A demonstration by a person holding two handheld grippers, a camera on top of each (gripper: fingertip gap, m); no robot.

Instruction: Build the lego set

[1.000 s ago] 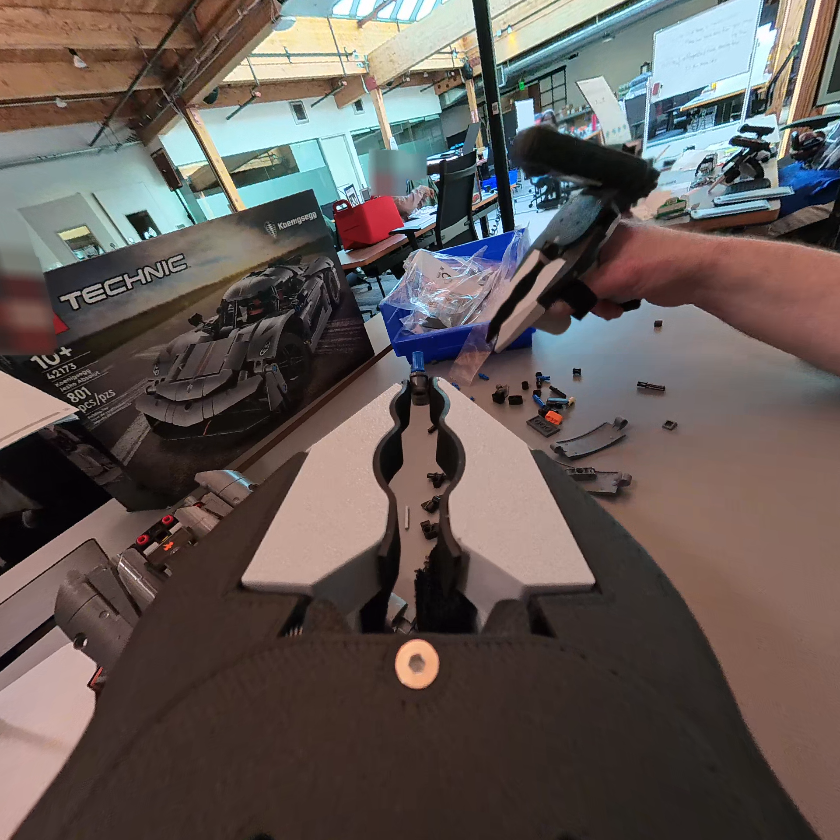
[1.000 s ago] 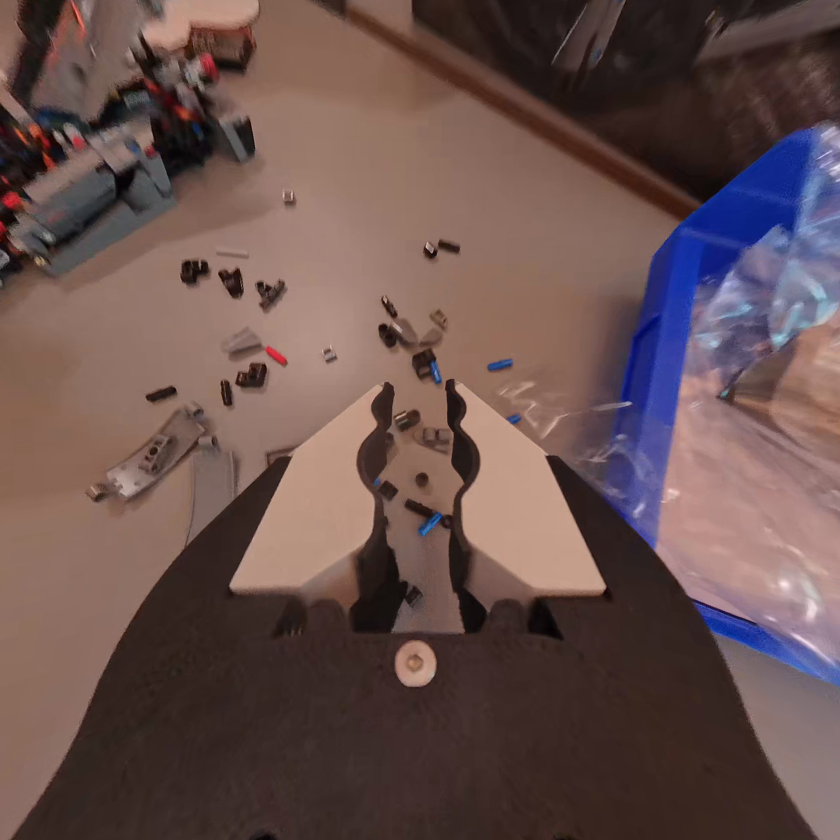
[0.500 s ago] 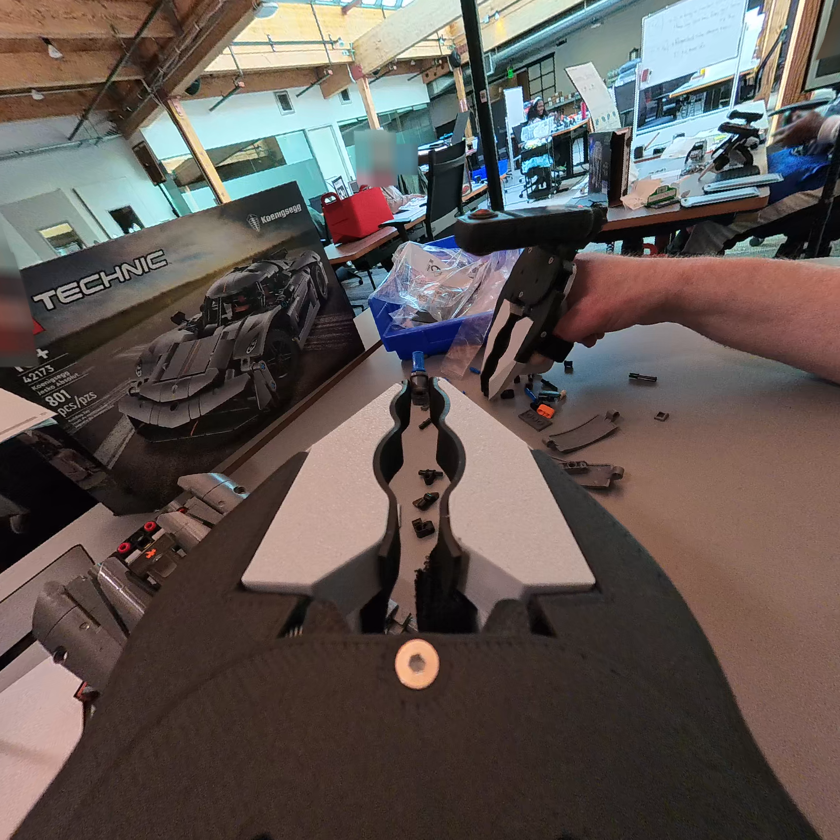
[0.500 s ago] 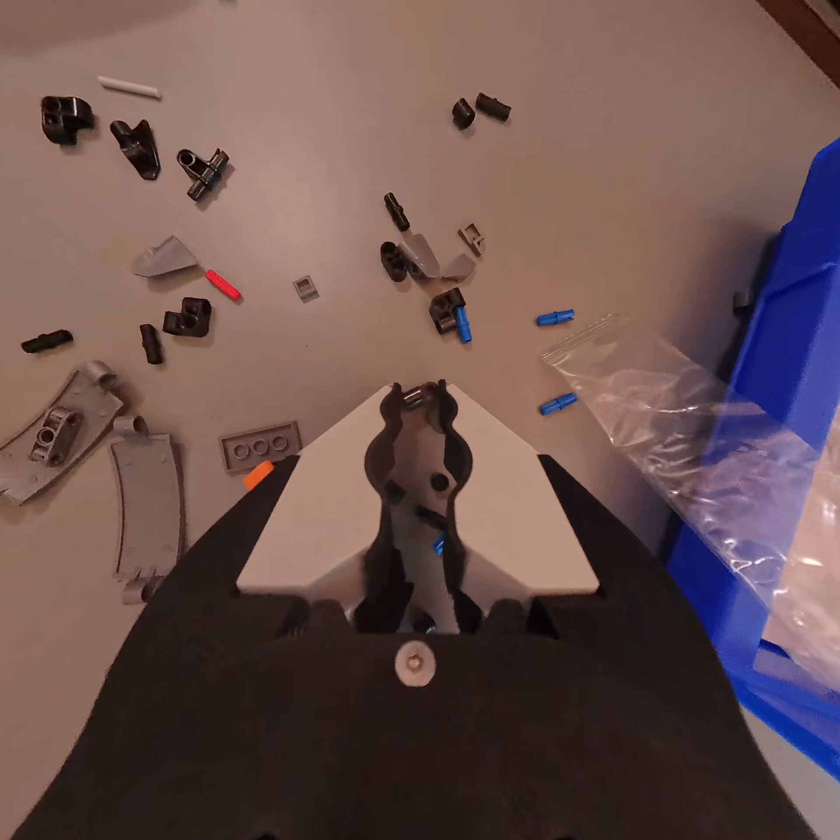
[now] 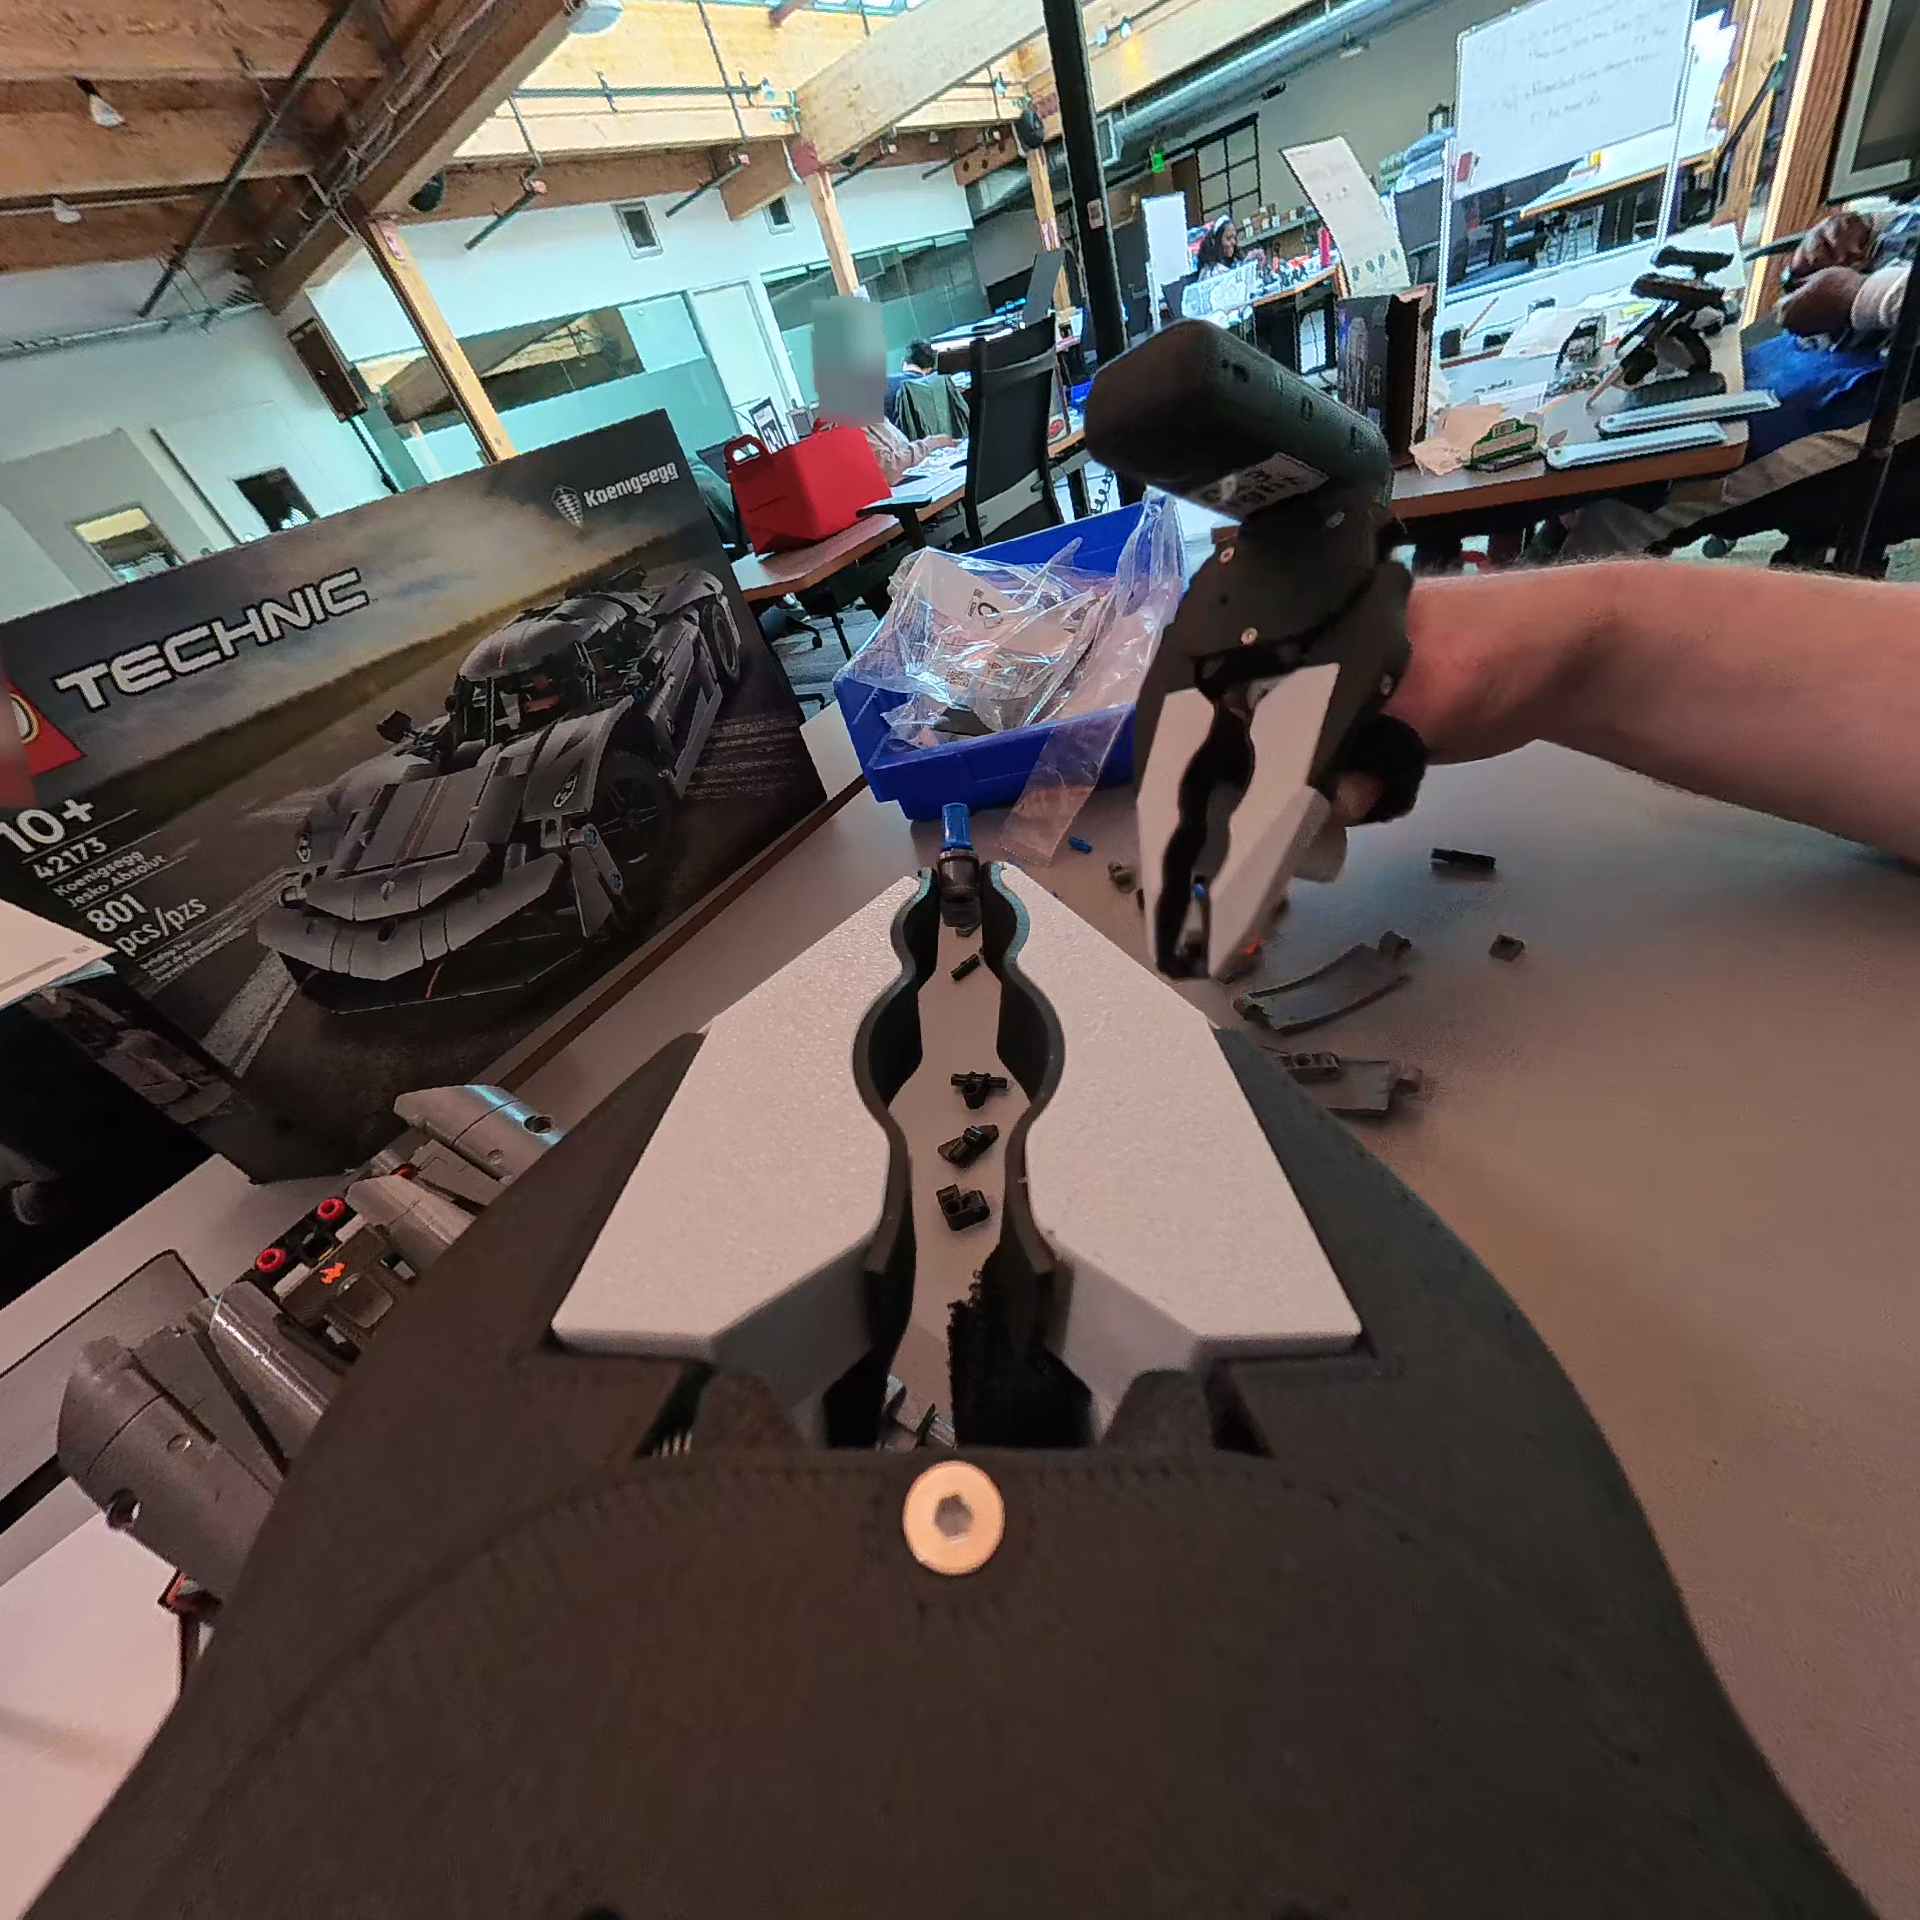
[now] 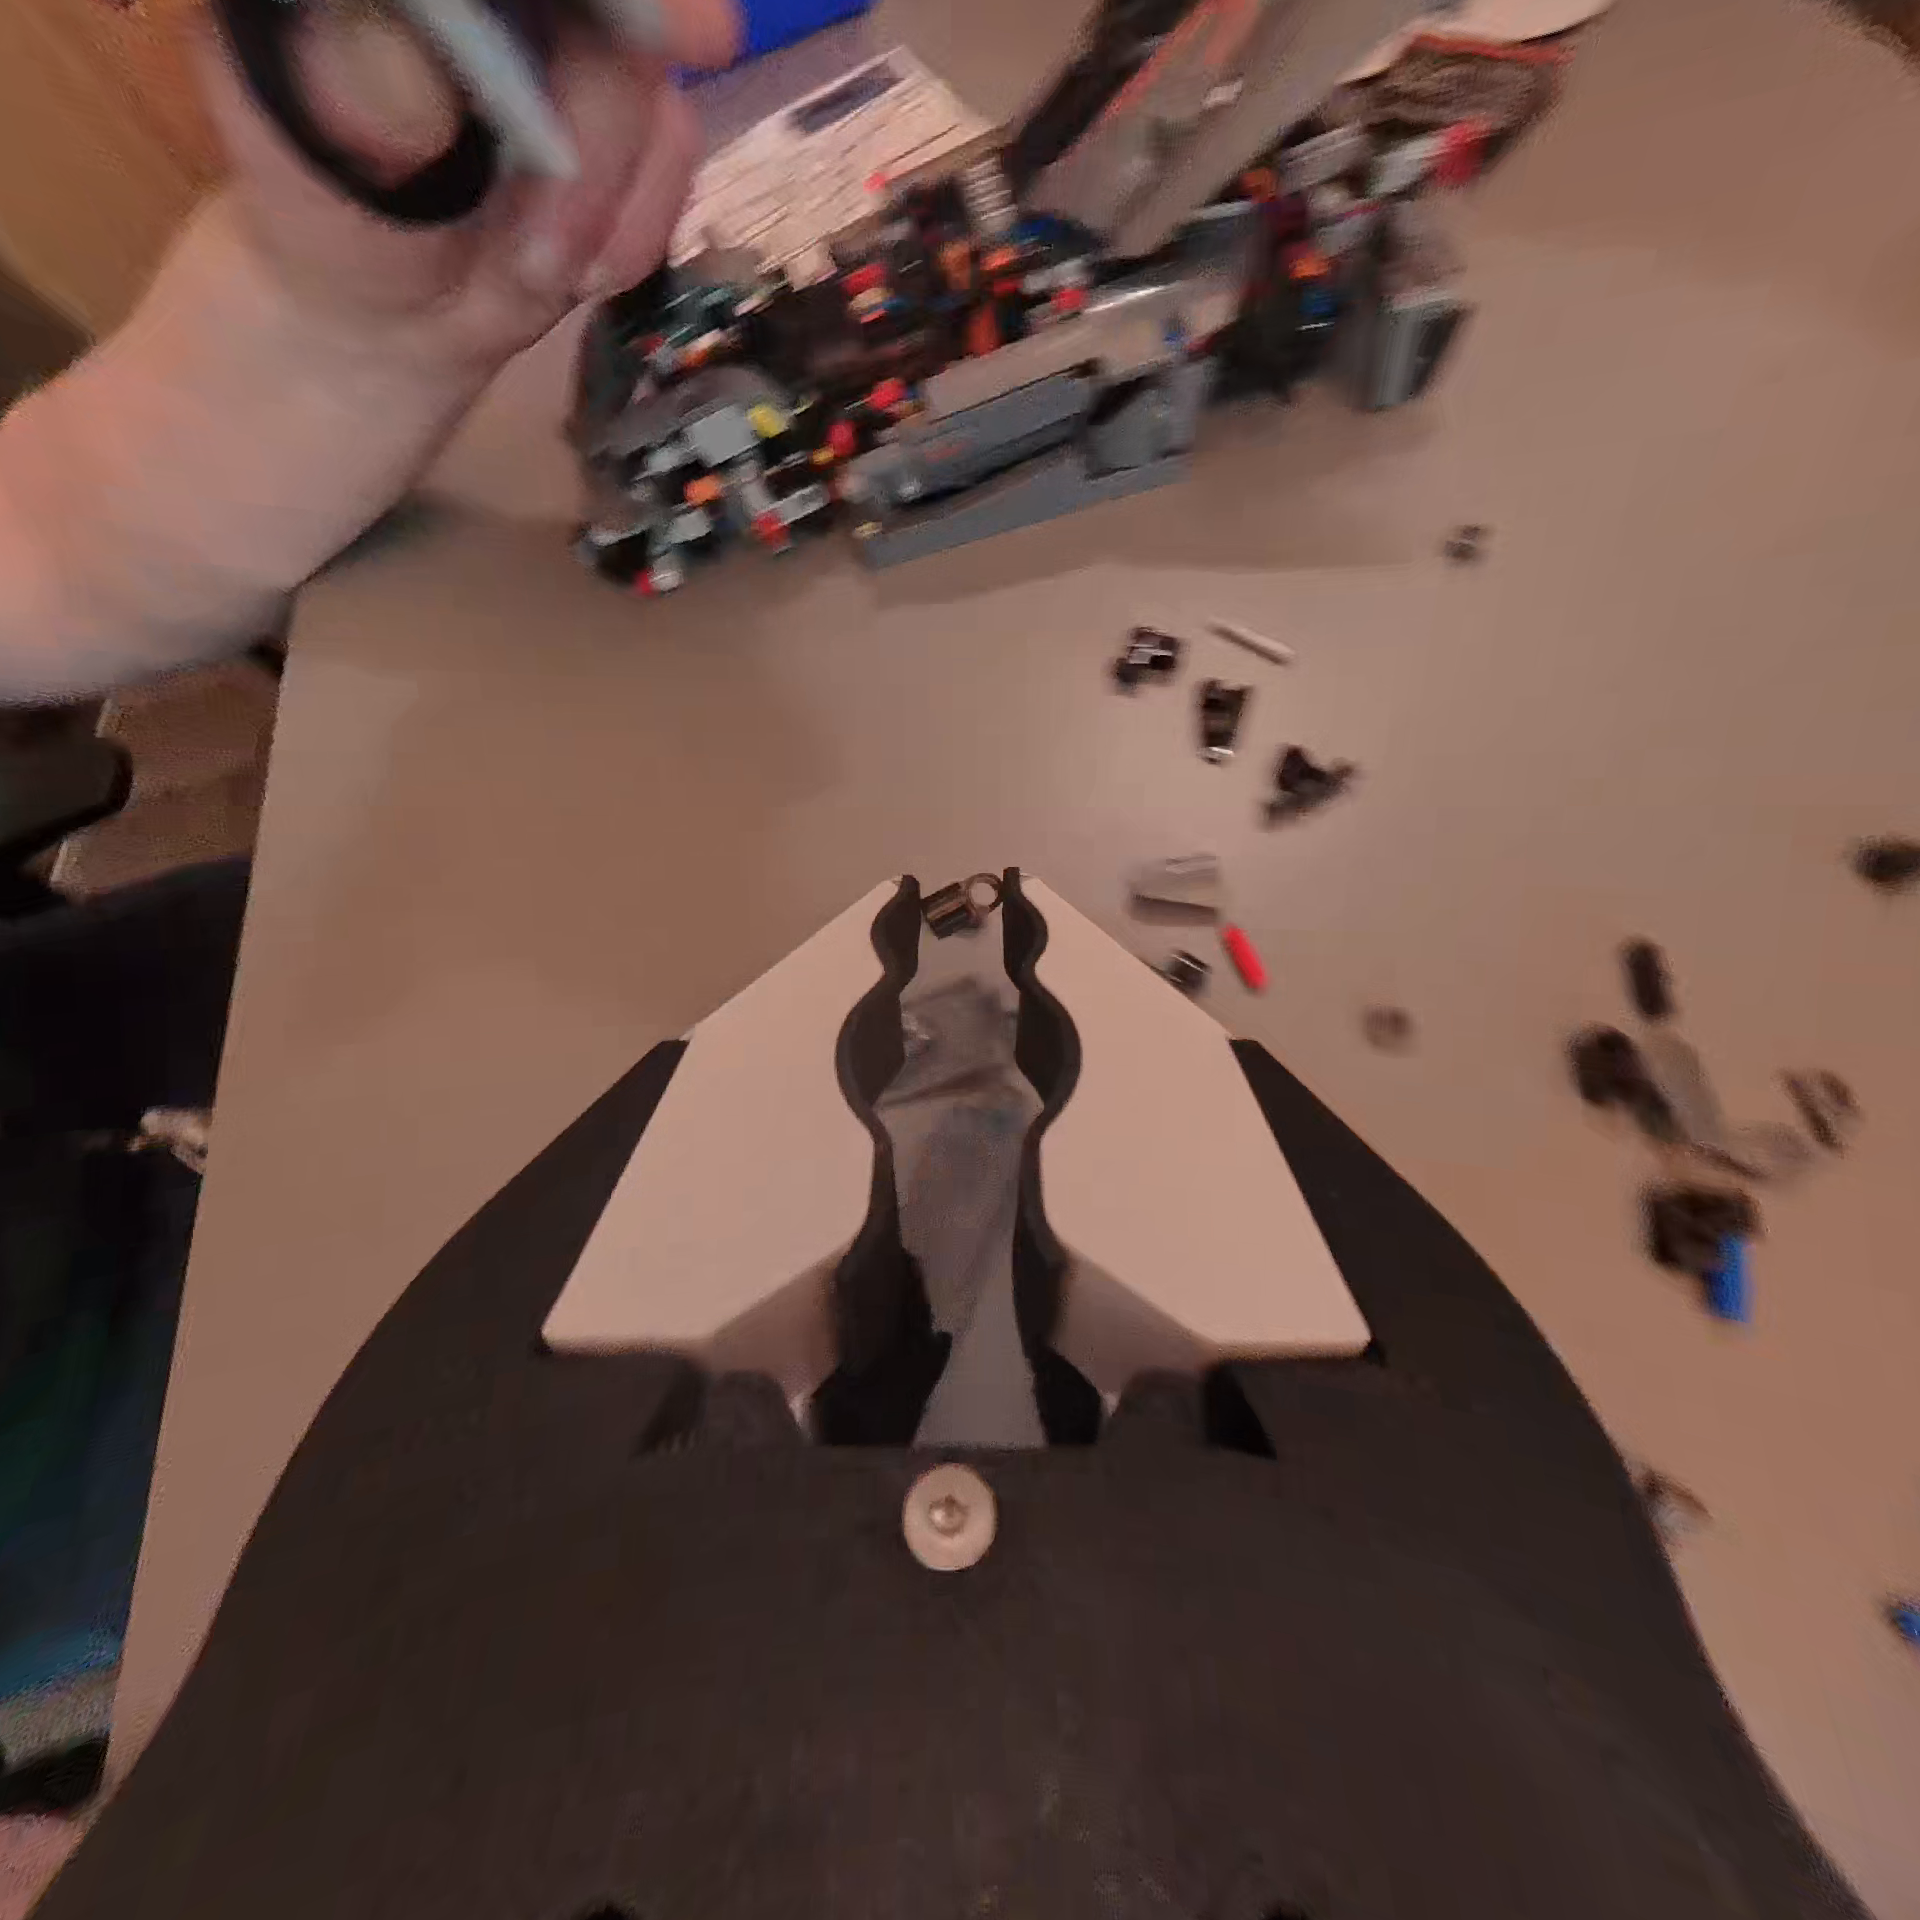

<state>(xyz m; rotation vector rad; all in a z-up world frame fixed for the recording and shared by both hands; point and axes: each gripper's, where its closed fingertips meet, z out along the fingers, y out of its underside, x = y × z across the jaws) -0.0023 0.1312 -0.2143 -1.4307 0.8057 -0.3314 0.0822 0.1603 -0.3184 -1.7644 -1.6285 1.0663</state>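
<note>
My left gripper (image 5: 958, 881) is shut on a small black connector with a blue pin (image 5: 954, 844) and holds it above the table. My right gripper (image 6: 958, 902) is shut on a small black connector (image 6: 954, 909). In the left wrist view the right gripper (image 5: 1190, 935) points down over the loose pieces, right of the left tips. The partly built grey car model (image 6: 935, 416) lies ahead of the right gripper and also shows in the left wrist view (image 5: 208, 1351). The right wrist view is blurred.
The set's box (image 5: 395, 748) stands at the left. A blue bin (image 5: 977, 764) with clear plastic bags sits behind. Grey curved panels (image 5: 1320, 992) and small black, blue and red pieces (image 6: 1226, 717) are scattered on the grey table (image 5: 1610, 1195). A hand (image 6: 312, 291) is at the upper left. The left gripper's tips are roughly 15 cm from the right gripper's.
My right gripper came down on the loose pieces, shut on a small black connector and swung left toward the car model. My left gripper kept its piece and barely moved.
</note>
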